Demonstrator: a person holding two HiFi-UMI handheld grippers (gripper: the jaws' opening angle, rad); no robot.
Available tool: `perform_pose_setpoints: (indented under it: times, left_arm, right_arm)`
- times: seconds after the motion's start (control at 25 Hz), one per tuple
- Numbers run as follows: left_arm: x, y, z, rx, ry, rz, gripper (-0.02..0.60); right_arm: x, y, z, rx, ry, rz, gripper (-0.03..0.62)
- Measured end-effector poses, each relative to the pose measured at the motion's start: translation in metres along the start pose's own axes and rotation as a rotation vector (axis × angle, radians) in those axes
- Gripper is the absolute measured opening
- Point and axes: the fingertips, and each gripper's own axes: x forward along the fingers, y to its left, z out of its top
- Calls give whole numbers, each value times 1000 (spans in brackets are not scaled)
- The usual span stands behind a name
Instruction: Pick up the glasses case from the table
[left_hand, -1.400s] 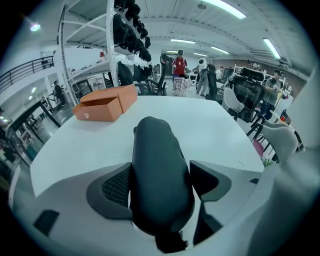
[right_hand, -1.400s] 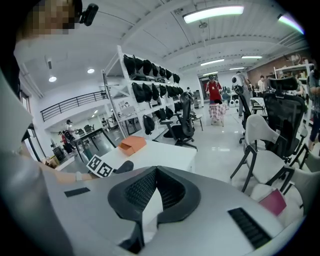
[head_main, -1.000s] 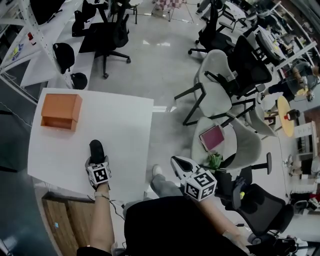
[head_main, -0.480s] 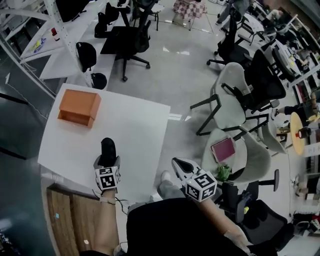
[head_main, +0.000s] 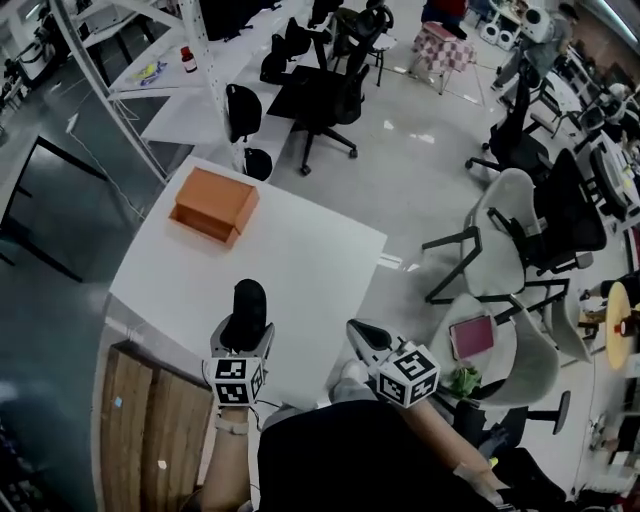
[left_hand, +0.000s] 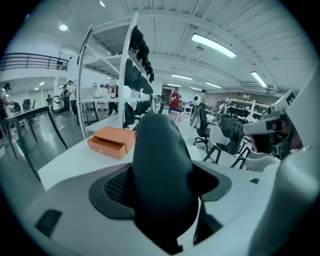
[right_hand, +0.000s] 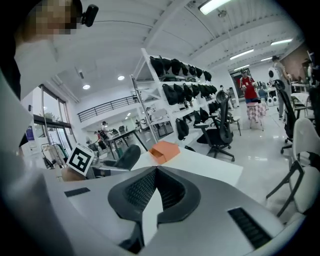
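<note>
The black glasses case (head_main: 248, 308) is near the front edge of the white table (head_main: 310, 250), and my left gripper (head_main: 245, 338) is shut on its near end. In the left gripper view the case (left_hand: 162, 175) fills the space between the jaws, with the dark pads (left_hand: 116, 186) pressed to its sides. Whether it rests on the table or hangs just above it I cannot tell. My right gripper (head_main: 362, 335) is off the table's right corner, shut and holding nothing. In the right gripper view the case (right_hand: 127, 156) shows to the left.
An orange open-fronted box (head_main: 213, 203) stands at the table's far left corner, also visible as the box (left_hand: 111, 141) ahead of the left gripper. Office chairs (head_main: 520, 230) stand on the floor to the right. A wooden panel (head_main: 150, 420) lies below the table's near edge.
The head view has swung, so the table now sits more to the centre. The left gripper stays shut on the case near the front edge. The right gripper keeps its place.
</note>
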Motion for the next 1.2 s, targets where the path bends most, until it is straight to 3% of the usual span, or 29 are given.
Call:
perform_pose_setpoints:
  times: [0.32,0.64,0.84,1.2]
  left_arm:
    - [-55,-12,33,-6,-116,29,362]
    - [-88,-20,49,-16,-200,21,362]
    - [-93,-24,47,-21,-206,20,362]
    - [-89,-32,49,-24,-209,0,362]
  right_arm:
    - [14,36,21,-72,4,156,26]
    - [11,64,49,-183,-27,246,26]
    - [10,73,56,-243,-35,273,26]
    - [6,70,57,-244,-51,253,26]
